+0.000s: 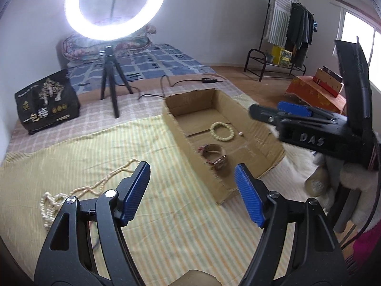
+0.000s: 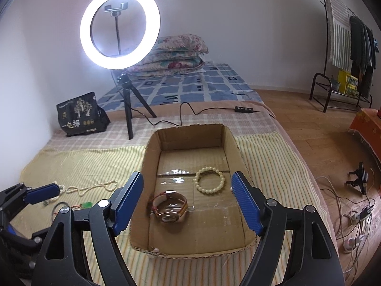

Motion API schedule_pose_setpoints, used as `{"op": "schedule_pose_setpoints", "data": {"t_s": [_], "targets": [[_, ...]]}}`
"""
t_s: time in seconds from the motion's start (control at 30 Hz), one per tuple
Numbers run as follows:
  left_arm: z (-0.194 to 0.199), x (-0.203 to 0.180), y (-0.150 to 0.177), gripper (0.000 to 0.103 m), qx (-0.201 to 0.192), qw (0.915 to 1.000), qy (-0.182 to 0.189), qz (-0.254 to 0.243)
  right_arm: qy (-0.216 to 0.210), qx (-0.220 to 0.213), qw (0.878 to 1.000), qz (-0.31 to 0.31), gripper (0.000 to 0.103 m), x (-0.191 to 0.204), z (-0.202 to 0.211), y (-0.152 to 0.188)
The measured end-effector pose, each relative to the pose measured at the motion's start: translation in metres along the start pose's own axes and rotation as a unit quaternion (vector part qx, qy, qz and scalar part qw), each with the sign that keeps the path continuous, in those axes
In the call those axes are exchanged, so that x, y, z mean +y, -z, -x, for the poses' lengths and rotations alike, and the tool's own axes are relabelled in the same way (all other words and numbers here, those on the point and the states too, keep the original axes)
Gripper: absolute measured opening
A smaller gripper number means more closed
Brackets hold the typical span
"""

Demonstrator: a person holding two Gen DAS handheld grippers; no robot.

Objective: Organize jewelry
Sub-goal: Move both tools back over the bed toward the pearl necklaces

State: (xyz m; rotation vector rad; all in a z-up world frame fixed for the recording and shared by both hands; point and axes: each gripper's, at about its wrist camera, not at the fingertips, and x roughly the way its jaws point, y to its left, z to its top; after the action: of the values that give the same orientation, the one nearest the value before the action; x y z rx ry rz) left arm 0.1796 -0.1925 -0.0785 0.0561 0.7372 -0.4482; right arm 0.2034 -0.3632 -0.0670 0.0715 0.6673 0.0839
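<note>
A shallow cardboard box (image 2: 240, 157) lies on the striped bed cover. In it are a cream bead bracelet (image 2: 209, 180), a wristwatch (image 2: 169, 208) and a small pearl (image 1: 240, 133). A long cream bead necklace (image 1: 78, 190) lies on the cover left of the box; it also shows in the right wrist view (image 2: 91, 187), near a green pendant on a cord (image 2: 87, 205). My left gripper (image 1: 193, 178) is open and empty, above the cover between necklace and box (image 1: 259, 128). My right gripper (image 2: 188, 190) is open and empty, over the box's near end, above the watch.
A ring light on a small tripod (image 2: 128, 109) and a black printed bag (image 2: 81, 114) stand behind the box, with its cable and switch (image 2: 243, 109). Folded quilts (image 2: 178, 54) lie at the wall. Right of the bed are wood floor, loose cables (image 2: 357, 217) and a clothes rack (image 2: 345, 47).
</note>
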Motion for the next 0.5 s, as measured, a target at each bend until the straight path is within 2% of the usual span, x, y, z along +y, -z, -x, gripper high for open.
{"op": "schedule_pose_setpoints", "data": {"t_s": [0.23,0.5], "targets": [[0.016,0.044,0.007,0.076,0.001,0.9994,-0.021,0.027,-0.018,0.000,1.000,0.003,0.076,0.018,-0.002,-0.002],[0.038,0.105,0.011,0.076,-0.009,0.9959,-0.052,0.073,-0.058,0.015,0.998,0.025,0.076,0.054,-0.011,0.001]]}}
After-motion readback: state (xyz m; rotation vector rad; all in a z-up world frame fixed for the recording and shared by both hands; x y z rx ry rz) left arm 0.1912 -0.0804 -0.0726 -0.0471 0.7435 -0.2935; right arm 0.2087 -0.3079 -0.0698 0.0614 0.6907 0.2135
